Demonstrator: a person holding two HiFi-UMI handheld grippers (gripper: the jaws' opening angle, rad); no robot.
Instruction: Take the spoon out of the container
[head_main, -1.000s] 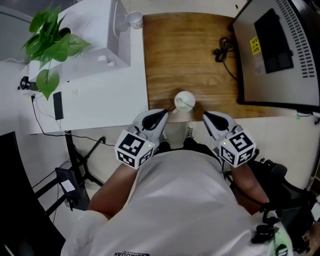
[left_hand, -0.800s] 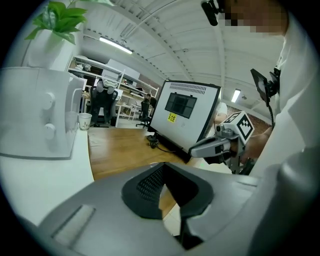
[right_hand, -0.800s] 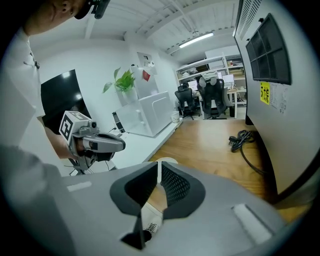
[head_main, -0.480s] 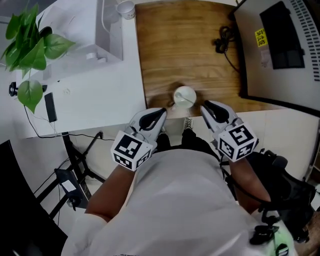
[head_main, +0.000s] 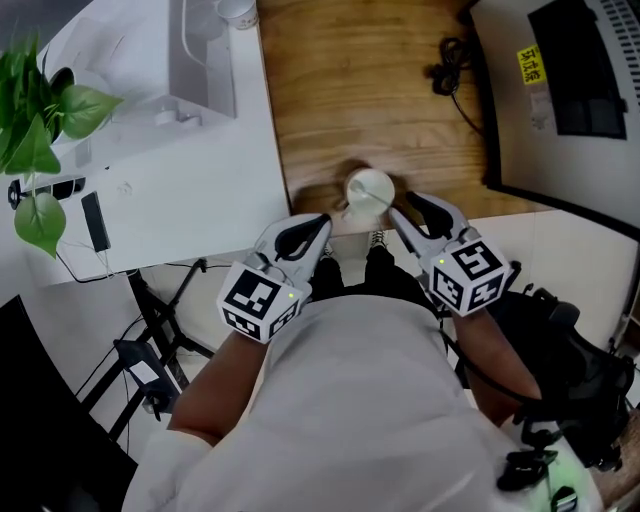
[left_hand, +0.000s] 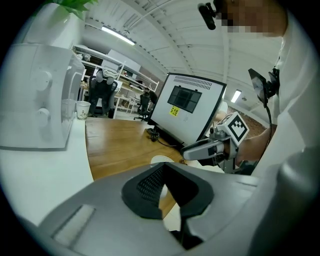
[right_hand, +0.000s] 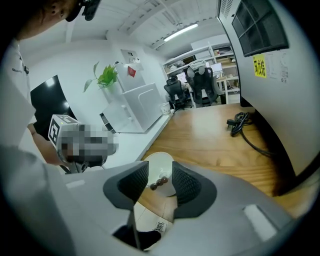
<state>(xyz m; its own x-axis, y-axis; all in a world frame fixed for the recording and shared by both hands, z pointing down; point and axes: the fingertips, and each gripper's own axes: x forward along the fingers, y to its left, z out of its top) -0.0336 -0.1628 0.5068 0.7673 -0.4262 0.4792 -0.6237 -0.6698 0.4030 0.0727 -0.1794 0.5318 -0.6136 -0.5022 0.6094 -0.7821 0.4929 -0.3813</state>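
The container (head_main: 370, 190) is white and round; it stands on the wooden tabletop (head_main: 380, 100), close to the near edge, just in front of the person, so that both hands can come to it without stretching. The spoon I cannot pick out with certainty. A pale piece (head_main: 346, 207) shows at the container's left rim in the head view and may be its handle; I judge that the spoon is not yet taken out. In the right gripper view some small dark round things (right_hand: 159, 182) lie inside the container; what they are I cannot tell.

The right gripper (head_main: 402, 212) is just beside the container on its right side; its jaws are opening at this moment, and the container appears in the gap between them but further on, so the pads press on nothing. It seems to be made ready to go over the rim or over the handle. The left gripper (head_main: 318, 224) is near the container on the left, a little lower; its jaws stand apart and are empty. I suppose it waits there to steady the container, because a light vessel so near the edge could slide or tip when the spoon is pulled.

The monitor (head_main: 570, 90) and its cable (head_main: 450, 70) are well apart at the far right; they do not hinder.
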